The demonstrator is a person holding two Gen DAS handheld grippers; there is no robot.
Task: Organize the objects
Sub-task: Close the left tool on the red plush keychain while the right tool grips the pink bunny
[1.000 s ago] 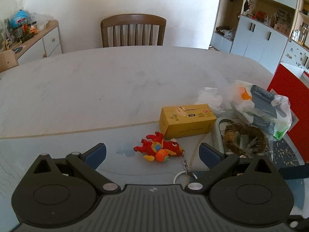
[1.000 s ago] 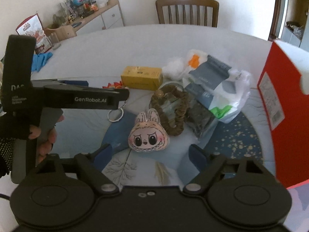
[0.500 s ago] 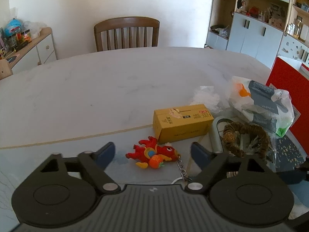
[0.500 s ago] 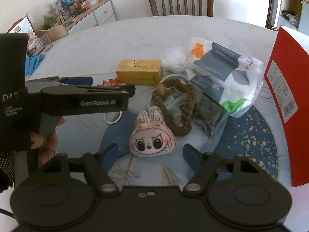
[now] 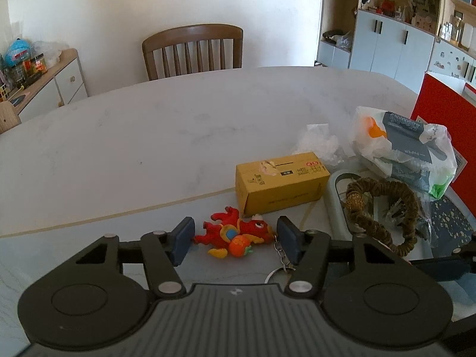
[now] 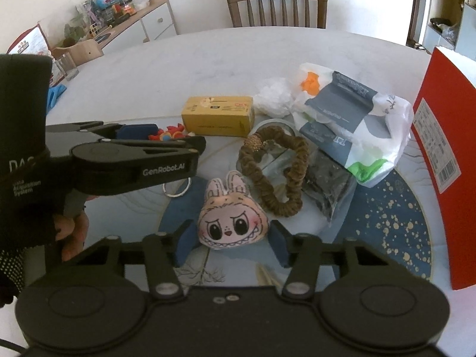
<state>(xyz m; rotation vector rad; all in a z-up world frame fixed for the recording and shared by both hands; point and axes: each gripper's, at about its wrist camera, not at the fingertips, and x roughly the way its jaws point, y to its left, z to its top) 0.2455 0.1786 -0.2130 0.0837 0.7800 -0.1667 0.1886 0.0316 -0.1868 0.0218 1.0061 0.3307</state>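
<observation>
A red dragon keychain [image 5: 235, 233] lies on the table between the pads of my left gripper [image 5: 235, 242], which is open around it. Its chain and ring [image 5: 278, 267] trail to the right. A pink bunny-faced plush [image 6: 230, 218] lies between the pads of my right gripper [image 6: 230, 242], which is open, its pads close to the plush's sides. The left gripper [image 6: 125, 151] shows from the side in the right wrist view, over the dragon [image 6: 168, 134].
A yellow box [image 5: 281, 183] stands behind the dragon. A brown scrunchie [image 6: 275, 169] lies on a clear lidded container. A white plastic bag with grey packs [image 6: 351, 116] and a red box [image 6: 446, 160] are at right. A chair [image 5: 193, 52] stands beyond the table.
Both grippers moved forward and lower. The left gripper's pads narrowed around the dragon; the right gripper's pads narrowed around the plush.
</observation>
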